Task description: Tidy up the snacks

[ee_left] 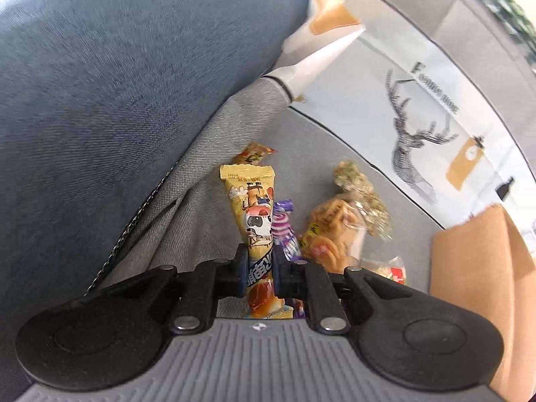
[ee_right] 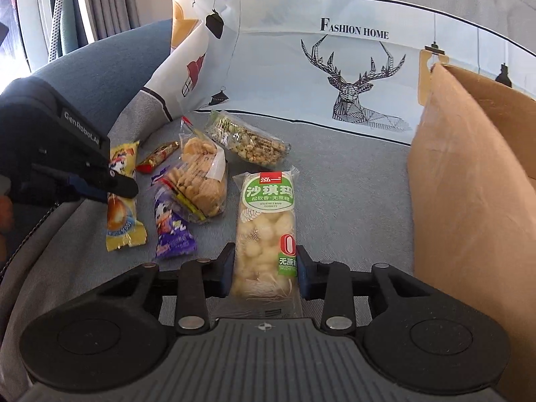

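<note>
Several snack packs lie on a grey sofa seat. My left gripper (ee_left: 257,269) is shut on a yellow cartoon snack pack (ee_left: 250,207); it also shows in the right wrist view (ee_right: 121,206) under the left gripper's fingers (ee_right: 117,184). My right gripper (ee_right: 264,268) has its jaws around a green-labelled sachima pack (ee_right: 266,231), touching both sides. A purple pack (ee_right: 171,227), a clear bag of round biscuits (ee_right: 201,181), a nut bar (ee_right: 248,142) and a small red candy (ee_right: 157,157) lie between them.
A brown cardboard box (ee_right: 469,201) stands open at the right. A white deer-print cushion (ee_right: 335,77) leans at the back. A blue sofa armrest (ee_left: 117,83) rises on the left.
</note>
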